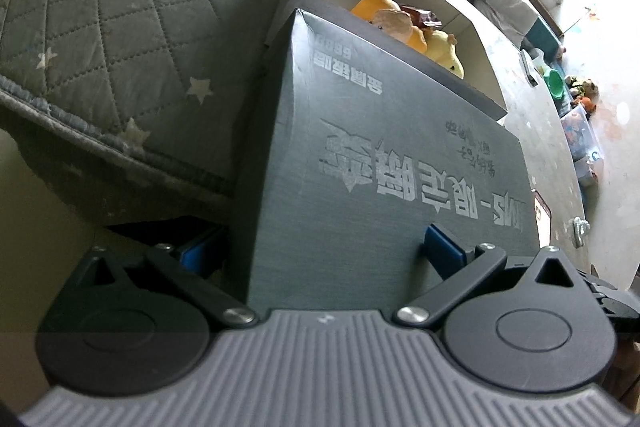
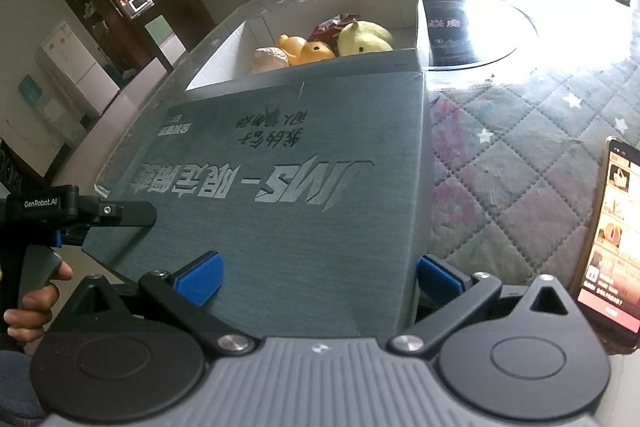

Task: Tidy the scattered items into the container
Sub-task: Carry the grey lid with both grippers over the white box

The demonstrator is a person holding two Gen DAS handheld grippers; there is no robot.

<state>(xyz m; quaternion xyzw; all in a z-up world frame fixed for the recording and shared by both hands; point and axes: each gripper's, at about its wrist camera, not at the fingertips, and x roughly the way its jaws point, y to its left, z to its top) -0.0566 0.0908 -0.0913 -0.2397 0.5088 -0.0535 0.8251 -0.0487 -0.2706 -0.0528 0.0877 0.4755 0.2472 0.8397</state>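
Toys (image 2: 320,45) already sit inside the box (image 2: 256,31) on the quilted table, its grey lid (image 2: 288,179) half across. Left gripper (image 1: 320,251) and right gripper (image 2: 320,277) each straddle a lid corner, jaws spread. Judging by this, only closing remains.
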